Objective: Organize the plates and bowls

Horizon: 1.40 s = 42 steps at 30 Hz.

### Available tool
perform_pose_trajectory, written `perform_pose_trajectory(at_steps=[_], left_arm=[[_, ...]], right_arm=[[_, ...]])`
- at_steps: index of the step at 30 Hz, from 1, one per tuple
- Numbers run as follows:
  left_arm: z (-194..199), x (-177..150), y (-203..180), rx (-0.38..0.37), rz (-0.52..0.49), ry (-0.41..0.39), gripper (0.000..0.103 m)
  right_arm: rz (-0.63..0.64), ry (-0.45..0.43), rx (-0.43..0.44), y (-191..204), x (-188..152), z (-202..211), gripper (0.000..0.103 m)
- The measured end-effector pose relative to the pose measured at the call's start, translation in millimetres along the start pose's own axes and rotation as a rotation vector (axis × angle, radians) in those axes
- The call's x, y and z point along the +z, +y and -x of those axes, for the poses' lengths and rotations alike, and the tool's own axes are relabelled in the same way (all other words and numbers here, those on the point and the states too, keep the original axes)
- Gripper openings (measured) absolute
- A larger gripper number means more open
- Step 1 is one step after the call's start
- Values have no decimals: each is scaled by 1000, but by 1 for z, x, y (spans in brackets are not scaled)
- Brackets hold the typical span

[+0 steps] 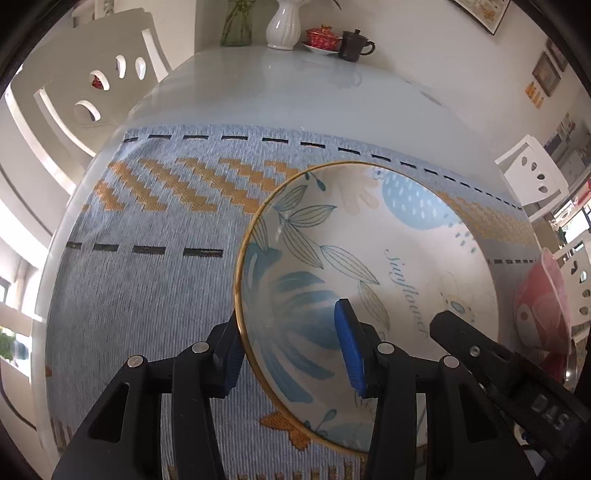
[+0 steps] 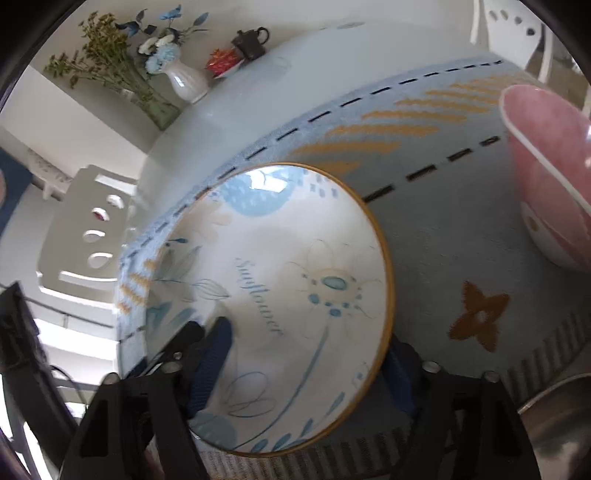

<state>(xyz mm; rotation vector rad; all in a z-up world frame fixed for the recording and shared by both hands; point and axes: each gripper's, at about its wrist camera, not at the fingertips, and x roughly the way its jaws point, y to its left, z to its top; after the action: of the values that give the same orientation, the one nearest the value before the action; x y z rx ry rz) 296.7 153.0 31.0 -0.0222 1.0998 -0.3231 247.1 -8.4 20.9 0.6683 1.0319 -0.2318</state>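
Note:
A white plate [image 1: 369, 266] with blue leaves, a gold rim and the word "Sunflower" lies on the blue woven cloth [image 1: 147, 295]; it also shows in the right wrist view [image 2: 280, 295]. My left gripper [image 1: 291, 354] straddles its left rim, one blue pad [image 1: 349, 350] inside, the other finger [image 1: 227, 358] outside; the jaws stand apart. My right gripper [image 2: 306, 369] straddles the opposite rim, one finger [image 2: 212, 365] over the plate, the other beyond the rim. A pink bowl [image 2: 550, 173] stands to the right, and shows in the left wrist view [image 1: 543, 302].
At the table's far end stand a white vase [image 1: 283, 26], a red lidded cup [image 1: 323, 37] and a dark teapot [image 1: 354, 46]. White chairs [image 1: 85, 92] flank the table. A steel basin edge [image 2: 561, 417] sits at the near right.

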Motion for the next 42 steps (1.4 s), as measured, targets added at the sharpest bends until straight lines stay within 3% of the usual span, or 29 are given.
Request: perform_pose_trajectory(at_steps=[4, 7, 10, 13, 17, 24, 30, 42], left_arm=[[8, -7, -6, -6, -6, -23, 42], [21, -5, -11, 2, -22, -59, 42], [34, -2, -10, -23, 3, -72, 42], [42, -3, -10, -19, 6, -72, 42], [53, -12, -10, -3, 11, -63, 42], [98, -17, -9, 1, 40, -111, 42], [154, -27, -12, -11, 47, -188, 42], [225, -82, -15, -6, 41, -237, 42]], right_arm=[[0, -22, -19, -5, -3, 4, 58], [-1, -29, 6, -4, -3, 9, 57], [32, -79, 42, 4, -3, 25, 45], [53, -74, 72, 8, -7, 30, 41], [39, -43, 106, 4, -14, 33, 40], [69, -75, 157, 12, -27, 68, 40], [116, -167, 202, 25, -41, 124, 40], [137, -239, 198, 19, -98, 206, 39]])
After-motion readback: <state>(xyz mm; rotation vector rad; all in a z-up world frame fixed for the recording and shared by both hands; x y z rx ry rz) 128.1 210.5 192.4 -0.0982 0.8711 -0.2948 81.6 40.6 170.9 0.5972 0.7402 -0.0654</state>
